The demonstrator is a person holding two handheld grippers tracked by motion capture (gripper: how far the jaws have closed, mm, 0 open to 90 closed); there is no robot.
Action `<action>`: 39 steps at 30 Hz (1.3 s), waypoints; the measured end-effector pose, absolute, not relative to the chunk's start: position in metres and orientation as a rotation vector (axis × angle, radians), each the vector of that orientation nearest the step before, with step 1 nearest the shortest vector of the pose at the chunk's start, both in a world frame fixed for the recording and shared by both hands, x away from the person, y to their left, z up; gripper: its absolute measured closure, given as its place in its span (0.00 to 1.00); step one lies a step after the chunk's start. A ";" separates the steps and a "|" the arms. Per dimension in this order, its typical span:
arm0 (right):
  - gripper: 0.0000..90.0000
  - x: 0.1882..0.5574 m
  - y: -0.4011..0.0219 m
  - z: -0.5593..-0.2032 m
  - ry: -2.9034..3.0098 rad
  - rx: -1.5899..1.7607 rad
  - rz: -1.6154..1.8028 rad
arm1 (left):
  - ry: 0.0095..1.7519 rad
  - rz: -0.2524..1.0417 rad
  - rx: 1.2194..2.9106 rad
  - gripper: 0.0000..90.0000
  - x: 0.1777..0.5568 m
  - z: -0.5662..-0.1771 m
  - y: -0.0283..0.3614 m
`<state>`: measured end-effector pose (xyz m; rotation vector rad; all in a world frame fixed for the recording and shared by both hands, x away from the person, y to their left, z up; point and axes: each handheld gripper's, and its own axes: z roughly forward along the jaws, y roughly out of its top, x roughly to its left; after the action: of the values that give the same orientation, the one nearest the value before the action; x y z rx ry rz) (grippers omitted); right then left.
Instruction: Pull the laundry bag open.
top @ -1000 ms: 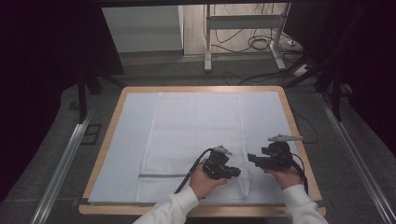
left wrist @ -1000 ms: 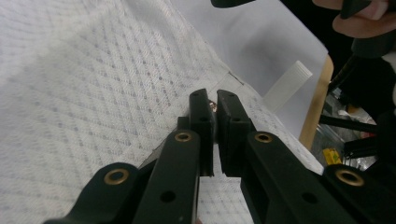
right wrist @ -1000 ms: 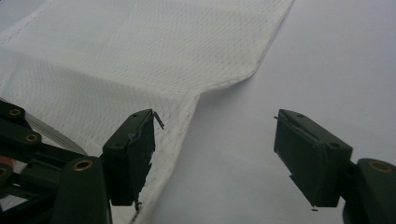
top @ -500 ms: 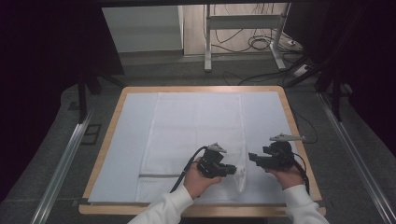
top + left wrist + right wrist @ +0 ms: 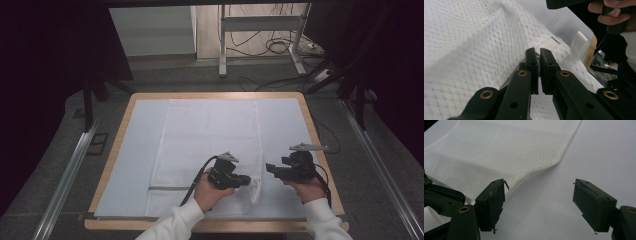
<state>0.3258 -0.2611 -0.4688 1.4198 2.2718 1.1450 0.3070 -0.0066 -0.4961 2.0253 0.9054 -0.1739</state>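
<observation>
A white mesh cloth (image 5: 210,135) lies flat on the pale sheet over the table, with a grey strip (image 5: 170,188) near its front edge. My left gripper (image 5: 248,180) is shut on the cloth's hemmed right edge (image 5: 544,41) close to the front corner, and the edge is raised a little there. In the left gripper view the jaws (image 5: 539,58) pinch the fabric next to a small white tag (image 5: 579,43). My right gripper (image 5: 270,169) stands just right of that corner. Its jaws (image 5: 539,195) have just been opening, and only bare sheet lies between them, with the cloth (image 5: 511,150) beside the left jaw.
The wooden table rim (image 5: 120,125) frames the sheet. Metal rails (image 5: 67,175) run along both sides of the table on the floor. Behind the table stand a desk frame (image 5: 222,45) and loose cables (image 5: 280,47).
The left gripper has shifted slightly left with the cloth edge in it. The right hand has kept its place.
</observation>
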 end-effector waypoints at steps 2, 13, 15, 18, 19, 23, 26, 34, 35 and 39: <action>0.27 0.326 -0.261 -0.469 2.271 1.440 1.159 | 0.900 -0.174 2.035 0.96 0.307 -0.497 -0.007; 0.26 0.327 -0.249 -0.476 2.352 1.480 1.192 | 0.895 -0.178 2.042 0.96 0.304 -0.499 -0.013; 0.26 0.328 -0.248 -0.478 2.360 1.486 1.191 | 0.895 -0.181 2.043 0.96 0.304 -0.500 -0.013; 0.27 0.330 -0.244 -0.480 2.369 1.506 1.190 | 0.891 -0.180 2.047 0.96 0.304 -0.500 -0.013; 0.27 0.330 -0.243 -0.481 2.373 1.516 1.188 | 0.891 -0.180 2.046 0.96 0.304 -0.501 -0.014; 0.28 0.332 -0.240 -0.486 2.398 1.551 1.186 | 0.889 -0.177 2.047 0.96 0.303 -0.500 -0.014; 0.29 0.333 -0.236 -0.488 2.415 1.560 1.175 | 0.887 -0.176 2.048 0.96 0.303 -0.500 -0.014; 0.30 0.335 -0.229 -0.496 2.440 1.586 1.166 | 0.887 -0.182 2.043 0.96 0.302 -0.502 -0.016; 0.30 0.335 -0.229 -0.496 2.443 1.589 1.166 | 0.882 -0.181 2.049 0.96 0.302 -0.502 -0.016; 0.34 0.337 -0.226 -0.500 2.456 1.622 1.190 | 0.879 -0.180 2.052 0.97 0.302 -0.502 -0.016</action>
<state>0.3368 -0.2257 -0.4999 1.6221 2.4560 1.1898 0.3020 -0.0162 -0.5024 2.0518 0.8795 -0.1804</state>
